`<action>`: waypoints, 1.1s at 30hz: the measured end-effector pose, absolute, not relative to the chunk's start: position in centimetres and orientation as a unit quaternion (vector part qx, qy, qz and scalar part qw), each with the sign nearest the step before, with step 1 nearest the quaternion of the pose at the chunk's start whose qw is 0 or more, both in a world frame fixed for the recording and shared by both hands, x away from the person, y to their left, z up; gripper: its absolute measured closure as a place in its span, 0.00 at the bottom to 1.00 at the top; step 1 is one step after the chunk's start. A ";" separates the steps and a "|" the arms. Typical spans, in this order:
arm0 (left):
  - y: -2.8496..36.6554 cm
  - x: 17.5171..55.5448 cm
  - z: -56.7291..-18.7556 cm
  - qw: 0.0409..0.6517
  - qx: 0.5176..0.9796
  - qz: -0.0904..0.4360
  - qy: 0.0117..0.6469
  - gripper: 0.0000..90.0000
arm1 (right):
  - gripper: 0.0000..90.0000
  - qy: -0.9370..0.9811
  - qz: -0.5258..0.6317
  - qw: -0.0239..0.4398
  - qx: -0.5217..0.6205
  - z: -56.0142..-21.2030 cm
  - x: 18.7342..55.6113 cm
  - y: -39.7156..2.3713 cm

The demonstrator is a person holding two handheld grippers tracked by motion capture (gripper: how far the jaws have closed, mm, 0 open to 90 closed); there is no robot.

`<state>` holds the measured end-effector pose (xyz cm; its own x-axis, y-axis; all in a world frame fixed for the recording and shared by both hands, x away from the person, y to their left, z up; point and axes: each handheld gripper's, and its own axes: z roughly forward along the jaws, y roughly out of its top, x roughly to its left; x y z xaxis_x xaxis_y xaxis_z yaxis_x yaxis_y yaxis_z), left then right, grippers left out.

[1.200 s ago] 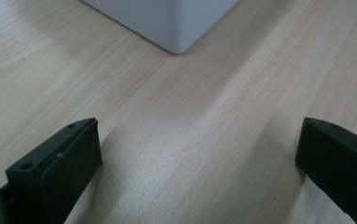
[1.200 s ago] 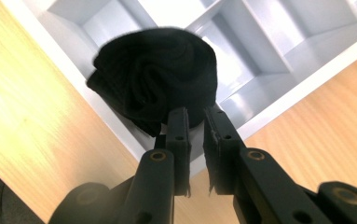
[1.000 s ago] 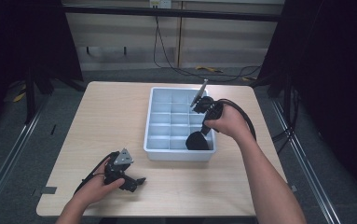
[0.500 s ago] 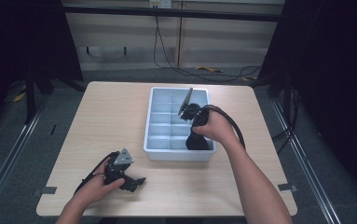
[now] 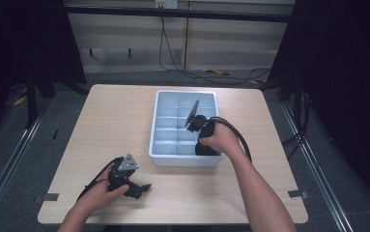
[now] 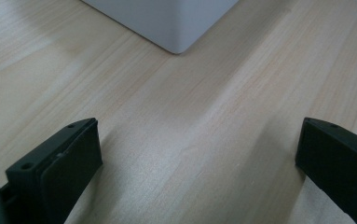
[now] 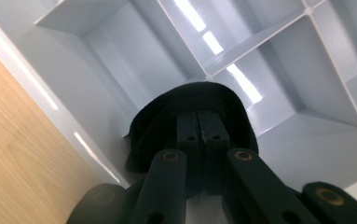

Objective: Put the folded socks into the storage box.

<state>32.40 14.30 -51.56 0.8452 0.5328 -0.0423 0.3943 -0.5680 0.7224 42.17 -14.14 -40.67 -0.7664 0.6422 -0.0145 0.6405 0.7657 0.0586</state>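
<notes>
left gripper (image 5: 139, 187): resting low on the light wooden table (image 5: 105, 125) near its front left, jaws spread wide, nothing between them; bare wood and a corner of the tray ahead in the left gripper view
right gripper (image 7: 198, 122): over the pale grey plastic divided tray (image 5: 159, 126), jaws pressed together, pinching a floppy black fabric piece (image 7: 154, 120)
black fabric piece: hanging over the tray's compartments near a side wall, not set down
tray: right of table centre, compartments seen bare
</notes>
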 end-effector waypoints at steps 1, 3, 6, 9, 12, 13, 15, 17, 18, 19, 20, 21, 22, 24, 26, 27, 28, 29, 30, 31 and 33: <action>14.3 32.4 -51.6 0.383 0.881 0.090 0.263 0.00 | 0.99 0.939 0.027 0.015 0.341 -40.8 42.2 -14.3; 14.3 32.4 -51.6 0.383 0.881 0.090 0.262 0.00 | 0.99 0.939 0.033 0.011 0.344 -41.0 42.2 -14.6; 14.3 32.4 -51.5 0.383 0.881 0.089 0.262 0.00 | 0.99 0.937 0.041 0.005 0.346 -41.4 42.2 -14.9; 14.3 32.4 -51.5 0.382 0.882 0.089 0.261 0.00 | 1.00 0.937 0.044 0.000 0.346 -42.0 42.2 -15.2; 14.3 32.4 -51.5 0.381 0.883 0.088 0.261 0.00 | 1.00 0.937 0.041 0.003 0.347 -42.7 42.1 -15.1; 14.3 32.4 -51.5 0.381 0.883 0.088 0.260 0.00 | 1.00 0.935 0.040 0.003 0.351 -42.8 42.1 -15.2; 14.3 32.4 -51.5 0.381 0.883 0.087 0.260 0.00 | 1.00 0.934 0.044 0.000 0.354 -42.9 42.1 -15.2; 14.3 32.4 -51.5 0.381 0.883 0.088 0.260 0.00 | 1.00 0.935 0.046 0.001 0.353 -43.0 42.1 -15.3; 14.3 32.4 -51.5 0.381 0.883 0.088 0.260 0.00 | 1.00 0.934 0.047 0.000 0.354 -43.1 42.1 -15.4; 14.2 32.4 -51.5 0.382 0.883 0.087 0.260 0.00 | 1.00 0.932 0.051 -0.002 0.359 -43.3 42.1 -15.4; 14.2 32.4 -51.5 0.382 0.883 0.087 0.260 0.00 | 1.00 0.932 0.052 -0.003 0.359 -43.5 42.0 -15.5; 14.2 32.4 -51.5 0.382 0.883 0.087 0.260 0.00 | 1.00 0.931 0.054 -0.005 0.362 -43.6 42.0 -15.5; 14.2 32.4 -51.5 0.382 0.883 0.087 0.260 0.00 | 1.00 0.934 0.058 -0.002 0.354 -43.7 42.1 -15.7; 14.2 32.4 -51.5 0.381 0.883 0.087 0.261 0.00 | 1.00 0.932 0.063 -0.007 0.358 -43.8 42.0 -15.8; 14.2 32.4 -51.5 0.381 0.883 0.087 0.261 0.00 | 1.00 0.934 0.065 -0.002 0.351 -43.9 42.0 -15.8; 14.2 32.4 -51.5 0.381 0.883 0.087 0.261 0.00 | 1.00 0.934 0.062 -0.002 0.352 -43.8 42.0 -15.7; 14.2 32.4 -51.5 0.381 0.883 0.087 0.261 0.00 | 1.00 0.936 0.059 0.002 0.346 -43.8 42.0 -15.7; 14.2 32.4 -51.5 0.381 0.883 0.087 0.260 0.00 | 1.00 0.935 0.059 0.005 0.349 -43.8 41.9 -15.6; 14.2 32.4 -51.5 0.381 0.883 0.088 0.260 0.00 | 1.00 0.936 0.059 0.005 0.348 -43.8 41.8 -15.6; 14.2 32.4 -51.5 0.381 0.883 0.088 0.259 0.00 | 1.00 0.935 0.061 0.003 0.349 -43.7 41.9 -15.6; 14.2 32.4 -51.5 0.381 0.883 0.088 0.260 0.00 | 0.99 0.934 0.066 0.000 0.351 -43.5 42.0 -15.9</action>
